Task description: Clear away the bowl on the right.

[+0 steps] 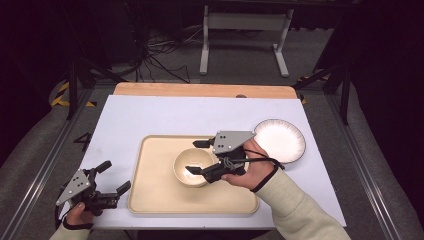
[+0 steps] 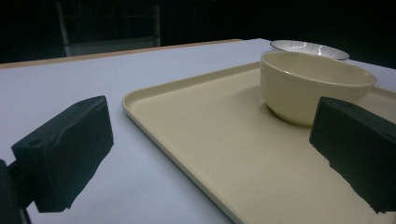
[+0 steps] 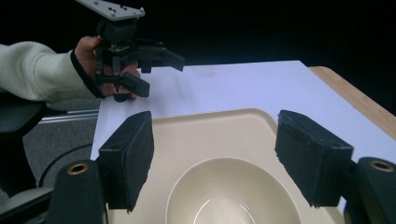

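A cream bowl [image 1: 192, 167] [image 2: 313, 86] [image 3: 233, 196] stands upright on a cream tray [image 1: 155, 185] [image 2: 210, 140] [image 3: 219, 135] in the middle of the table. My right gripper [image 1: 196, 157] [image 3: 215, 158] hovers just above the bowl's right side, open, its pads clear of the rim and nothing between them. At the table's front left corner, off the tray, my left gripper [image 1: 116, 176] [image 2: 210, 154] [image 3: 159, 73] is open and empty, pointing across the tray toward the bowl.
A white plate [image 1: 280, 140] [image 2: 308, 46] with a dark rim lies on the white table cover [image 1: 165, 115] right of the tray. A wooden strip [image 1: 200, 90] edges the far side. Metal rails run along both sides of the table.
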The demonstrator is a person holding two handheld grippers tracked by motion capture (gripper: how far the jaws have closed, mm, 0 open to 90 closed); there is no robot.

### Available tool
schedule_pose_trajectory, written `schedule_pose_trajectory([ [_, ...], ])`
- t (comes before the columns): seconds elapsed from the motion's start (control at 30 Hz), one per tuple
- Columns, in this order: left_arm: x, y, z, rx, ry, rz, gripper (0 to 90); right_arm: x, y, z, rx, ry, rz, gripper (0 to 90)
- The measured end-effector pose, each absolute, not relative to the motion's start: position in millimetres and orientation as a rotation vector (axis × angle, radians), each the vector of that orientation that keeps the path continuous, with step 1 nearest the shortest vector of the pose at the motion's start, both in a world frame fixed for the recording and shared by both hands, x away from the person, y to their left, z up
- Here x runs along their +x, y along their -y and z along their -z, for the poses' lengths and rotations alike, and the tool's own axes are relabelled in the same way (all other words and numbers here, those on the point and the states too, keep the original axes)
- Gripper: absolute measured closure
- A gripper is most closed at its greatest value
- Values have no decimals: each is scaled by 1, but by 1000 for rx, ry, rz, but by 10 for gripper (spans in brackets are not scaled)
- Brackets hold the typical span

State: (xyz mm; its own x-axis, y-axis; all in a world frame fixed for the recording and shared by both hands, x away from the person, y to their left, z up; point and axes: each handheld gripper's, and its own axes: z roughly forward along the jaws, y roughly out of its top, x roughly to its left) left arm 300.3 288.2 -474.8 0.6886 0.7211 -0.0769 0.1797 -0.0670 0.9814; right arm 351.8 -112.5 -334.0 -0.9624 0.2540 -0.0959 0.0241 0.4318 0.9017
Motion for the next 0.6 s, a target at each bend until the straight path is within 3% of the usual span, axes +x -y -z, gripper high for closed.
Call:
schedule_pose_trajectory([
  [0.6,300,-288,475,1610,-752,-521,2,345,167,331,362,-2282,-1644,261],
])
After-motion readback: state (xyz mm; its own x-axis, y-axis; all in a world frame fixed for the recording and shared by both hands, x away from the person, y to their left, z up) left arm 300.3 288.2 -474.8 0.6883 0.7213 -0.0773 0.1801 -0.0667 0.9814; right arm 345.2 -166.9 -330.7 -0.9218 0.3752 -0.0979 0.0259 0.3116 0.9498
